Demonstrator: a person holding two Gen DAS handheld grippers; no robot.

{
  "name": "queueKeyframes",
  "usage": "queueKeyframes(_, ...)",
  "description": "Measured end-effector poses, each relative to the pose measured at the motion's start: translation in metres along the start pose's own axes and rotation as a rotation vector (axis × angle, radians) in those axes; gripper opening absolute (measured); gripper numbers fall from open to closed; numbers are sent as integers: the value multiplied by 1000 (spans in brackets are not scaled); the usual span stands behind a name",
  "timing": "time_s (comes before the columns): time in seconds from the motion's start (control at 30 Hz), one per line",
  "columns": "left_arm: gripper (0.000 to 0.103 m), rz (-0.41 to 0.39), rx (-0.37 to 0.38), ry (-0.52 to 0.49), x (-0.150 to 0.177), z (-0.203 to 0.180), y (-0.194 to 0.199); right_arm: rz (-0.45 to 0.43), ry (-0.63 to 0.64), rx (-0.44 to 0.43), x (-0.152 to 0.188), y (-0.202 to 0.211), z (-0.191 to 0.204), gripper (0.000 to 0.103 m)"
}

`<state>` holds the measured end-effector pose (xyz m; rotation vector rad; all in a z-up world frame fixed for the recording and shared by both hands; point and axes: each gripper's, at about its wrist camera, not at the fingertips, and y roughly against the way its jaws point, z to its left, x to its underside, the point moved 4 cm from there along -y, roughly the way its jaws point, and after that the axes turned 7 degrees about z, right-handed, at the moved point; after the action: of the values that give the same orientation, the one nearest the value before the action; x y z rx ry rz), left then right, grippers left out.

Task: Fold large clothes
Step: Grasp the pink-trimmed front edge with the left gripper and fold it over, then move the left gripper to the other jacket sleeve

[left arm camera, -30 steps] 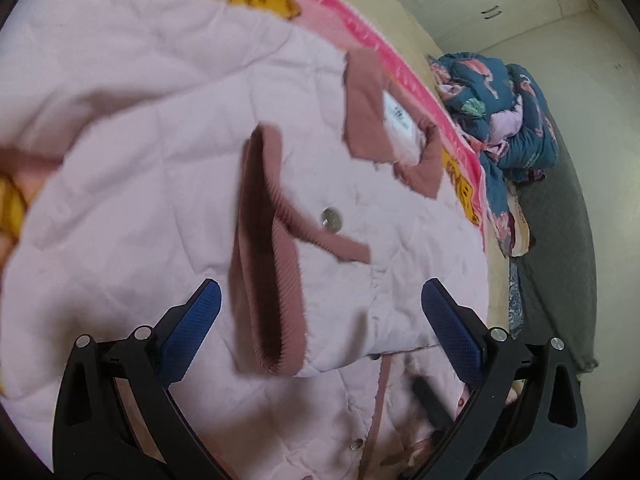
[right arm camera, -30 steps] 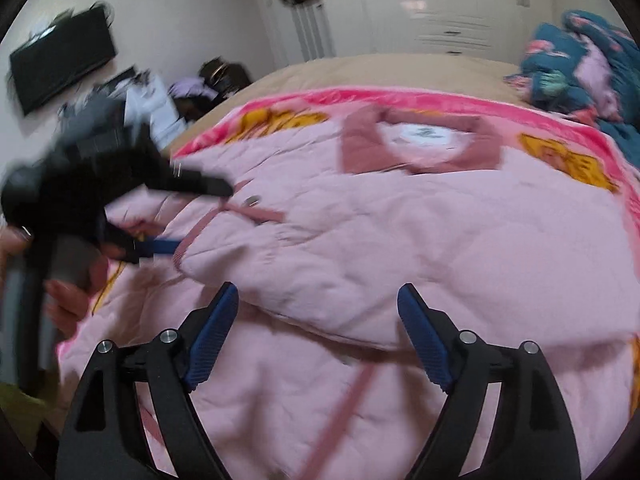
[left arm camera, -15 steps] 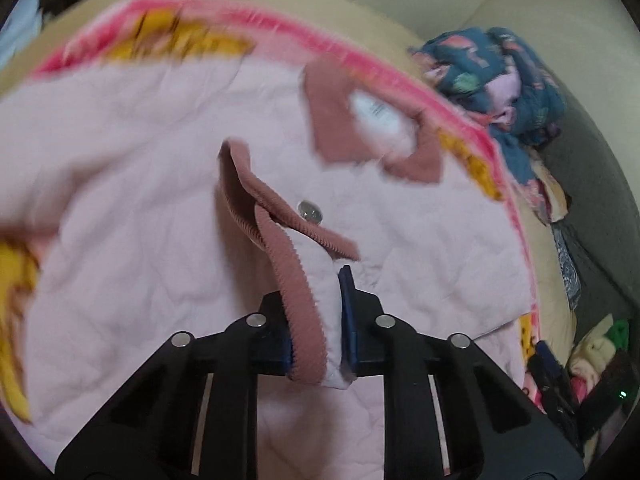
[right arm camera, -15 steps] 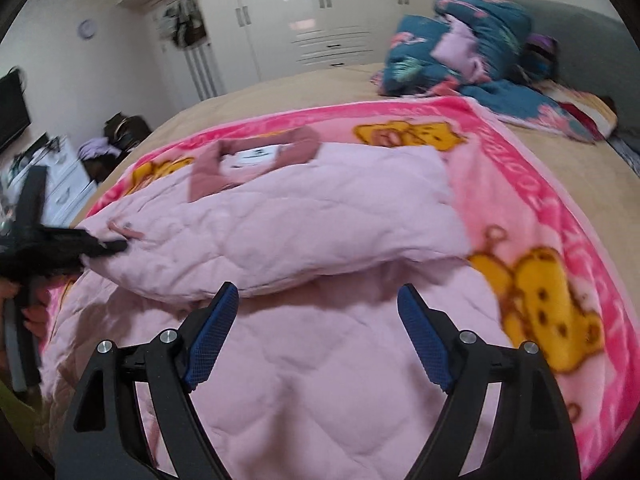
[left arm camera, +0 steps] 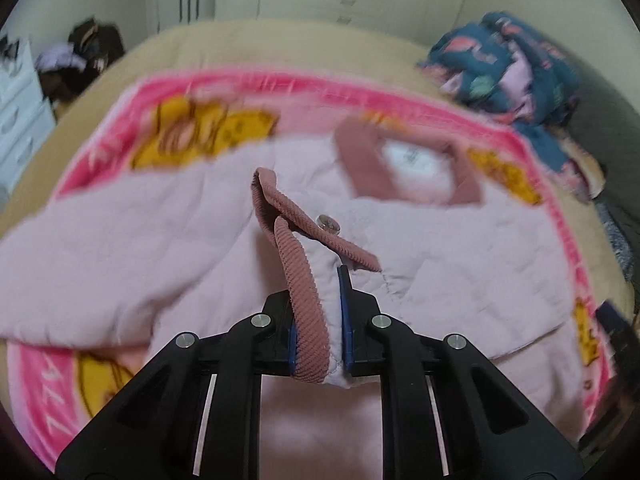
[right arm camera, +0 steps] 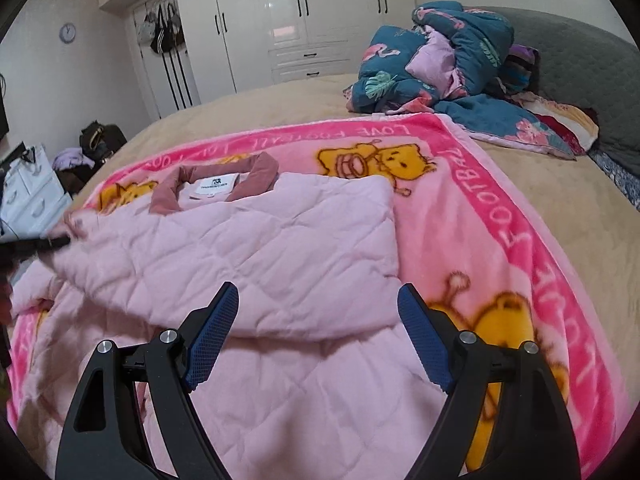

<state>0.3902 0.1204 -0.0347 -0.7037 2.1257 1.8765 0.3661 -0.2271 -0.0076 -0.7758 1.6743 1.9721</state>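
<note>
Since earlier frame: left gripper (left arm camera: 319,316), then wide open over corduroy cuff (left arm camera: 306,292), now clamped on it; sleeve end raised off jacket body. Right gripper (right arm camera: 318,338) swung rightward, jaws apart, nothing between, hovering over folded edge. Pink quilted jacket (right arm camera: 256,248): spread on pink cartoon-bear blanket (right arm camera: 472,200) on bed (right arm camera: 540,188); dusty-rose collar (right arm camera: 218,180) at far end, white neck label (right arm camera: 212,188) print too small to read. Blanket border lettering, seen inverted: "LOVE FOOTBALL", "FOOTBALL". Snap button (left arm camera: 327,223) beside cuff. Blue floral quilt (right arm camera: 436,64) heaped beyond blanket.
</note>
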Motion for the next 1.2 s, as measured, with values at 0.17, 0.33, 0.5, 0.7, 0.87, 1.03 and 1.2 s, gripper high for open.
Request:
queueKeyframes(0.17,10,60,-23,16,19,15,-32,60,39,-22,-11,-32,11,81)
queueKeyframes(0.33,11,68,-25,18,24,19,-39,127,50,-25,-12,-63,17,81)
queueKeyframes(0.5,13,73,-21,28,29,20,-44,202,25,8,0,-91,7,81)
queueKeyframes(0.7,16,75,-19,39,32,20,-47,212,4,4,8,-101,2,81)
queueKeyframes(0.87,24,85,-40,21,34,20,-41,168,-32,-46,5,-74,7,83)
queueKeyframes(1.03,35,91,-45,37,40,25,-30,120,-38,-71,9,-46,14,90)
queueKeyframes(1.2,55,59,-47,42,44,26,-8,91,-39,-90,9,-26,24,97)
